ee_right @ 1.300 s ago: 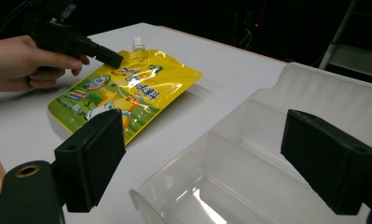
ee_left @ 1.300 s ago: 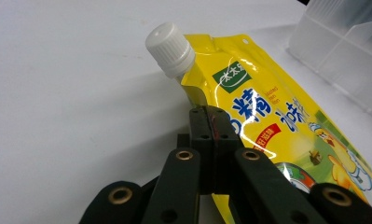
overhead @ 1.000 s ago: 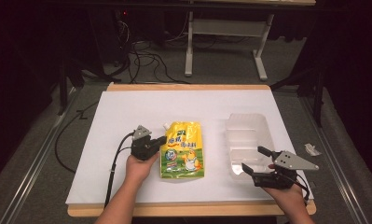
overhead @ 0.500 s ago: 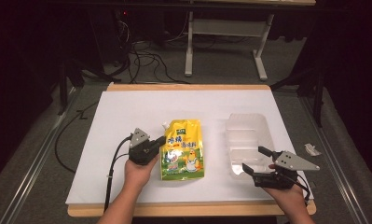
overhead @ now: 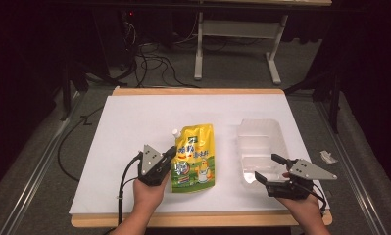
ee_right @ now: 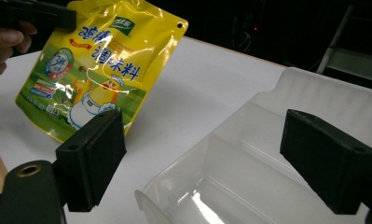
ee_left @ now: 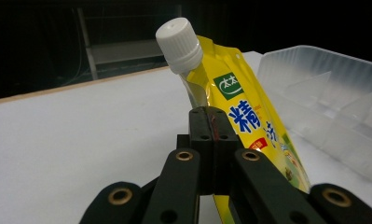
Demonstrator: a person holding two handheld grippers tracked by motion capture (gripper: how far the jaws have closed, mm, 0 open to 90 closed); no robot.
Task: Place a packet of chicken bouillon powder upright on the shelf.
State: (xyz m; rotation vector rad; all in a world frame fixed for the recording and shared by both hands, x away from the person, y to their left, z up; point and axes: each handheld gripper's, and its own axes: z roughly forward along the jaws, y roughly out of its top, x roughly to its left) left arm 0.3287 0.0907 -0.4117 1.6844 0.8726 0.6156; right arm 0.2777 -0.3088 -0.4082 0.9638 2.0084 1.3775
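Left gripper [overhead: 167, 156] pinches the pouch [overhead: 195, 157] mid-tabletop [overhead: 134, 122], bin [overhead: 259, 142] at its 3 o'clock. Its own view: jaws clamped on the soft, slippery edge below the cap [ee_left: 179, 43]; hold there. Right gripper [ee_right: 211, 158] gapes empty over the bin.

Left forearm enters from the bottom edge in the high view, hand [overhead: 148, 192] wrapped round the rear of the left gripper [overhead: 169, 155], which points forward and slightly right, low over the worktop [overhead: 134, 117]. Its grey three-cornered plate faces up; cable trails back along the left side of the wrist. In the left gripper view the jaws are pressed together, no gap between them. Right hand [overhead: 303, 205] enters at bottom right, holding the right gripper [overhead: 267, 169] aimed left and forward. Its jaws stand wide apart, nothing between them. In the right gripper view the pads [ee_right: 93, 156] are well separated. The two hands are well apart.
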